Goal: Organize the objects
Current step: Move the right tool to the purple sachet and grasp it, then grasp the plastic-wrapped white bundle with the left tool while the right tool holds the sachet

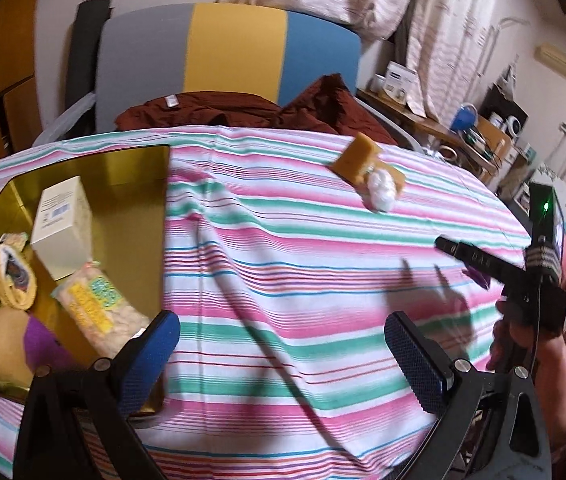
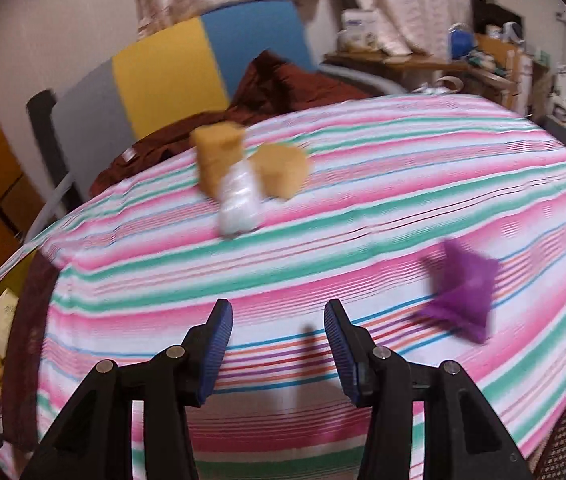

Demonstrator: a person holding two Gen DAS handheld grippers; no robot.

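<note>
Tongs, left (image 1: 283,360) wide and right (image 2: 279,344) narrow, hang empty over striped cloth (image 1: 283,280).

Both wrist views slant down, close over the striped tablecloth (image 1: 283,264), sharing the tan blocks (image 2: 219,160).

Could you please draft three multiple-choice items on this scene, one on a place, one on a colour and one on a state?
1. Where does the white box sit?
A. in the gold tray
B. on the chair
C. on the floor

2. What colour is the small pouch lying on the striped cloth near the right gripper?
A. green
B. purple
C. black

3. How does the left gripper stand?
A. shut on a sponge
B. shut on the cloth
C. open, holding nothing

Answers: 1 A, the box stands among other items within the tray's gold walls; 2 B, it is plainly purple; 3 C, its blue pads stand wide apart with only cloth beyond.
</note>
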